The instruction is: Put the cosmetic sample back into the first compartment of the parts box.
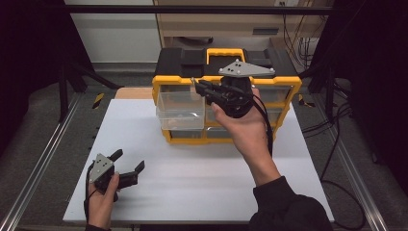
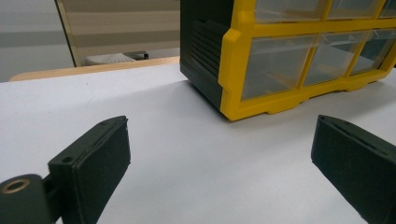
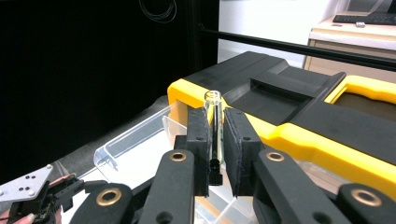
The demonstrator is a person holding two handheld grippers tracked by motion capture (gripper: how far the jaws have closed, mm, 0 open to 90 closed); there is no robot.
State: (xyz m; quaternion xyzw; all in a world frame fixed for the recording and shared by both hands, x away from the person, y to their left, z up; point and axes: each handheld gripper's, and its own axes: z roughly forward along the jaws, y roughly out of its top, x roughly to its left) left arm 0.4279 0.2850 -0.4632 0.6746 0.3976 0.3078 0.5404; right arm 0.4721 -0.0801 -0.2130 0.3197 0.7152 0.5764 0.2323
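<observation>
right gripper (image 3: 215,154): jaws clamp our glass vial (image 3: 214,125) upright above the pulled-out drawer (image 1: 180,110), ready to drop in | left gripper (image 1: 129,166): jaws wide, parked on counter (image 1: 192,178)

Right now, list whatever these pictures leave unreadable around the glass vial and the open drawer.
- Glass vial: its lower end is hidden between the right hand-held gripper's pads in the right gripper view; too small to make out in the high view.
- Pulled-out clear drawer: small contents blurred in the high view.
- Yellow organiser: its right part is cut off by the frame edge in the left gripper view.
</observation>
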